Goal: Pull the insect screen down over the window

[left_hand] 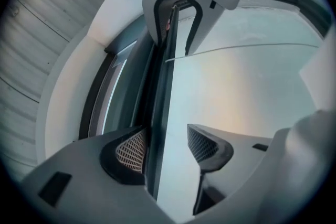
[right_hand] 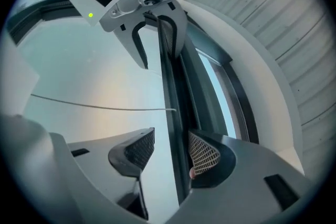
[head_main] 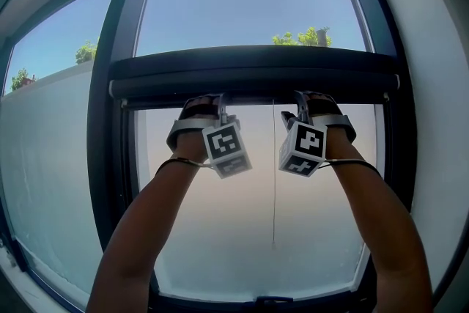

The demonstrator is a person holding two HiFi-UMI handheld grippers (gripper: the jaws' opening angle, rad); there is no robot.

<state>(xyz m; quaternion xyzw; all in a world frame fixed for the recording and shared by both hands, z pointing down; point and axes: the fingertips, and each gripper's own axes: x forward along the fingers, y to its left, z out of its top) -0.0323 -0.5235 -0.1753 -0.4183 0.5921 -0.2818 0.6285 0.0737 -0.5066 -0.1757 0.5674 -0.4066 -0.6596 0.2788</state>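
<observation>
A: Looking up at the window [head_main: 121, 48]. Spotting the insect screen's bar [head_main: 249, 73] lying level across it, about halfway up. Seeing clear sky through the pane above and a pale, hazy pane below.

B: Reaching up with both forearms [head_main: 139, 245]. Bringing the left gripper [left_hand: 167, 129] and right gripper [right_hand: 172, 131] side by side to the bar's lower edge, near its middle.

A: Checking the left gripper view. Holding those jaws apart, released, straddling the bar's edge. Running the bar close along one of the pads [left_hand: 131, 150], well clear of the other. Not clamping anything.

B: Finding the same in the right gripper view. Keeping the jaws spread around the bar, hugging the outer pad and leaving a gap at the inner one. Not clenching there either.

A: Catching each gripper in the other's view, straddling the same bar farther along.

B: Noting a thin cord [head_main: 275, 179] hanging below the bar, between the two grippers, down over the hazy pane.

A: Showing the marker cubes [head_main: 226, 146] to the head view, tilted toward each other.

B: Glimpsing trees [head_main: 302, 37] just above the bar in the top pane. Not managing to tell whether mesh is covering the lower pane.
</observation>
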